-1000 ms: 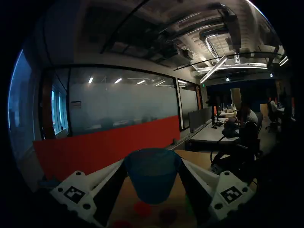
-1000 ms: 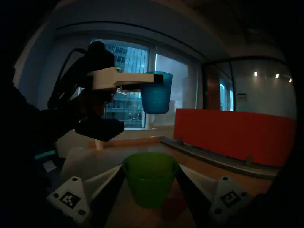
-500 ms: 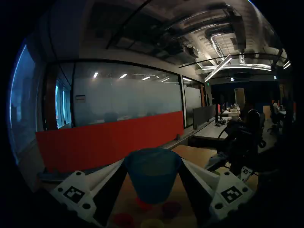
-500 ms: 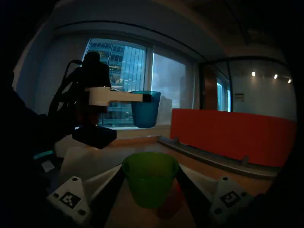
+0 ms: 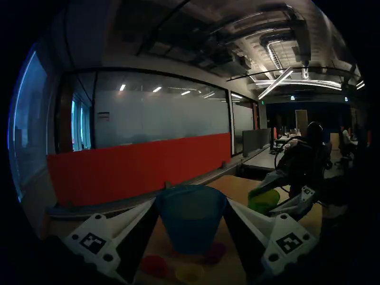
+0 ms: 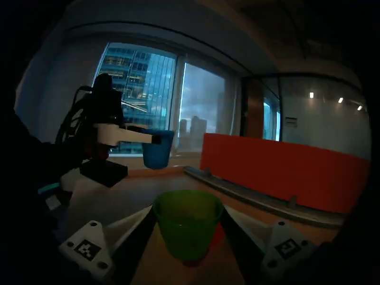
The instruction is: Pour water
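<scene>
— State of the left gripper (image 5: 191, 205)?
— Clamped on the blue cup (image 5: 191, 225), pressed from both sides by its 2 fingers. Held upright, lifted clear of the worktop (image 5: 235, 186).
— And from the right gripper view?
— Seen side-on there, raised above the worktop's far left part, toward the edge by the window (image 6: 142, 90). Same firm hold on the cup.
— State of the right gripper (image 6: 187, 209)?
— Closed onto the green cup (image 6: 187, 230), again gripped on both sides. Upright as well, low over the near part of the worktop. Spotted in the left gripper view toward the worktop's right edge.
— Any contact between the 2 cups?
— None; well apart. Blue higher than green in the right gripper view.
— Water in either?
— Cannot tell; too dim inside both.
— Anything lying on the worktop?
— 3 small round things below the blue cup in the left gripper view: red piece (image 5: 154, 265), yellow piece (image 5: 190, 273), purple piece (image 5: 216, 249). Cannot tell whether lids or cups.
— Behind all that?
— Red partition (image 5: 137, 168) along the worktop's far edge, with frosted glass above.
</scene>
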Demonstrator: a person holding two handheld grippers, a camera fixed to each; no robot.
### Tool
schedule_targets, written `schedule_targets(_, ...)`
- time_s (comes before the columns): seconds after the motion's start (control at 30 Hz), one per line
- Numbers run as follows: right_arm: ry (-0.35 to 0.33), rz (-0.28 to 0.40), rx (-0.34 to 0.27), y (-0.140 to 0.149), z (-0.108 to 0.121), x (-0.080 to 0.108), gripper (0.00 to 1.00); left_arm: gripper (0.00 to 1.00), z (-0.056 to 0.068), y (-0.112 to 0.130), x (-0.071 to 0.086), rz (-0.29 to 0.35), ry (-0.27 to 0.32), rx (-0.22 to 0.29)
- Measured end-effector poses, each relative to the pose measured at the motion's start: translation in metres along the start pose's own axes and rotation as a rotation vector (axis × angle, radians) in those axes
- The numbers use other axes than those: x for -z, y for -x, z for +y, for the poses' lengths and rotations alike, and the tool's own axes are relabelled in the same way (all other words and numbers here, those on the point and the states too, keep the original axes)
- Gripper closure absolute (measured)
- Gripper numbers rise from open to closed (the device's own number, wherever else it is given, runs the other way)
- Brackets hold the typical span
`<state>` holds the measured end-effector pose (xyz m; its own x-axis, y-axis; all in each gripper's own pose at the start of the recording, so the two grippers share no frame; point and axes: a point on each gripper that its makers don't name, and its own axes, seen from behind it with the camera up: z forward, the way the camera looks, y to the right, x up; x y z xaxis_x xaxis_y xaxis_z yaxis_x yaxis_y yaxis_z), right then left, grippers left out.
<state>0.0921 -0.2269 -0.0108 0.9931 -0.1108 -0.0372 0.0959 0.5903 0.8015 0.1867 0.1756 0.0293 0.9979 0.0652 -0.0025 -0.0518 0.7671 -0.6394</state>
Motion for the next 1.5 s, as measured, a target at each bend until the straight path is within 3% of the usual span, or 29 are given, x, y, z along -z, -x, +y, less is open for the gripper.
schedule_targets(0.3, 0.041, -0.003, -0.017, -0.002, 0.018, 0.015, 0.09, 0.11, -0.003, 0.019, 0.007, -0.03, -0.009, -0.011)
schedule_targets(0.8, 0.109, 0.0, -0.039, -0.009, 0.051, 0.039, 0.08, 0.11, -0.005, 0.043, 0.013, -0.056, -0.014, 0.013)
schedule_targets(1.1, 0.104, -0.033, -0.033, -0.001, 0.053, 0.042, 0.08, 0.11, -0.008, 0.057, 0.015, -0.089, -0.008, 0.012)
schedule_targets(1.5, 0.077, -0.108, -0.037, 0.025, 0.051, 0.037, 0.08, 0.1, -0.005, 0.1, 0.024, -0.204, 0.008, -0.031)
